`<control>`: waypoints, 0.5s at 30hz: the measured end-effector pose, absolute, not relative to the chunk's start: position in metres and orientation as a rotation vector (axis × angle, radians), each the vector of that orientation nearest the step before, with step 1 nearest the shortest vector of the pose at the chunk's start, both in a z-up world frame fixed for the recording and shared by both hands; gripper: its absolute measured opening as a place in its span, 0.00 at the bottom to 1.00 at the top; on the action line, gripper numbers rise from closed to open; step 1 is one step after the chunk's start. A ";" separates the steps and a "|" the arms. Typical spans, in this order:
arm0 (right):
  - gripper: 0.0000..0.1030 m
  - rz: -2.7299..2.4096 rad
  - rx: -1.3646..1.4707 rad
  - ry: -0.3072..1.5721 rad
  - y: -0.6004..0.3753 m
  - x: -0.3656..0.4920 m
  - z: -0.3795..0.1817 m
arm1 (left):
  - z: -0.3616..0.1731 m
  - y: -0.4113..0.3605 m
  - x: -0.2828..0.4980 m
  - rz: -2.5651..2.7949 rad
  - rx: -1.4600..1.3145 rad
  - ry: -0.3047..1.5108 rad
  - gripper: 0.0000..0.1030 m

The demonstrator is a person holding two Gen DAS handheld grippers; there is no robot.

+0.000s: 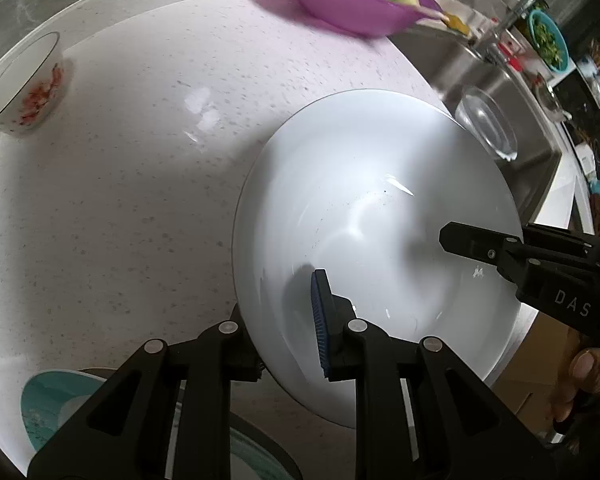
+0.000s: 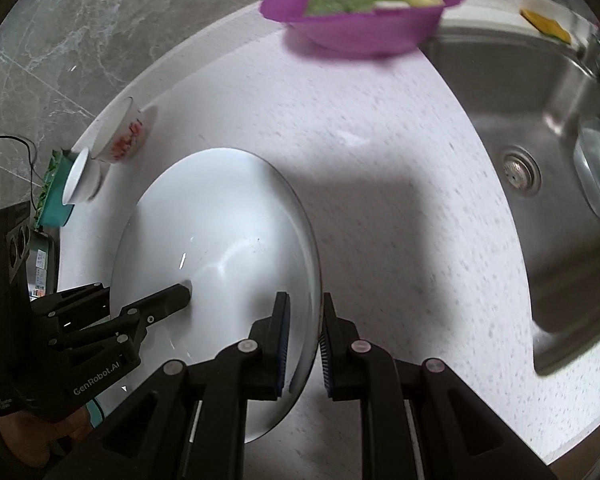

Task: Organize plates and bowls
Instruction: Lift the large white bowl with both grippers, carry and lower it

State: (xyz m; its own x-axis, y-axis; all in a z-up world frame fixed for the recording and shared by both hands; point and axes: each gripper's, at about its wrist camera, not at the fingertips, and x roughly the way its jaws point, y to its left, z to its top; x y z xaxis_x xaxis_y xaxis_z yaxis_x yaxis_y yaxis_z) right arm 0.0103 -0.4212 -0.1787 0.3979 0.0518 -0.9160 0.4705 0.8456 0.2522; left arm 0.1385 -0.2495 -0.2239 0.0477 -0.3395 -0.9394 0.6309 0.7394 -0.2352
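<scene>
A large white plate [image 1: 364, 200] is held above the speckled counter [image 1: 120, 200] by both grippers. My left gripper [image 1: 288, 320] is shut on the plate's left rim, one finger under it, one blue pad on top. My right gripper [image 2: 304, 336] is shut on the plate's [image 2: 220, 220] right rim and also shows in the left wrist view [image 1: 480, 248]. The left gripper shows in the right wrist view [image 2: 168, 300]. A small floral bowl [image 1: 24, 88] stands at the far left. A teal plate [image 1: 48, 404] lies below the left gripper.
A purple bowl [image 2: 360, 12] with green vegetables sits at the back by the steel sink [image 2: 540, 160]. A glass bowl [image 1: 488, 124] lies in the sink. A small white cup [image 2: 80, 180] and a teal container [image 2: 54, 200] stand near the floral bowl [image 2: 122, 136].
</scene>
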 end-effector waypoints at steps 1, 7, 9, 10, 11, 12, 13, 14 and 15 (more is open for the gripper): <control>0.16 -0.285 0.526 1.145 -0.422 0.008 -0.181 | -0.226 -0.252 0.135 -0.752 0.279 1.327 0.17; 0.16 -0.289 0.530 1.144 -0.427 0.004 -0.187 | -0.239 -0.256 0.133 -0.746 0.289 1.325 0.17; 0.16 -0.287 0.522 1.141 -0.429 0.005 -0.189 | -0.241 -0.258 0.132 -0.744 0.292 1.320 0.17; 0.16 -0.284 0.517 1.139 -0.429 0.003 -0.190 | -0.241 -0.260 0.135 -0.742 0.293 1.319 0.17; 0.16 -0.281 0.518 1.139 -0.430 0.003 -0.191 | -0.241 -0.259 0.137 -0.739 0.294 1.317 0.17; 0.16 -0.277 0.519 1.143 -0.431 0.003 -0.193 | -0.241 -0.261 0.136 -0.738 0.292 1.313 0.17; 0.16 -0.274 0.517 1.143 -0.433 0.004 -0.194 | -0.240 -0.263 0.136 -0.735 0.299 1.308 0.17; 0.16 -0.271 0.511 1.142 -0.433 0.004 -0.194 | -0.240 -0.266 0.140 -0.733 0.301 1.306 0.17; 0.16 -0.267 0.503 1.140 -0.433 0.005 -0.194 | -0.240 -0.267 0.141 -0.729 0.299 1.305 0.17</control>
State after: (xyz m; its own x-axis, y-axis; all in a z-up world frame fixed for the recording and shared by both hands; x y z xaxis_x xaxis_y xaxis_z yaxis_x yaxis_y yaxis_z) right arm 0.0049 -0.4333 -0.1944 0.4024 0.0494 -0.9141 0.4506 0.8585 0.2448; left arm 0.1410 -0.2674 -0.2400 0.0827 -0.3176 -0.9446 0.6381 0.7450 -0.1946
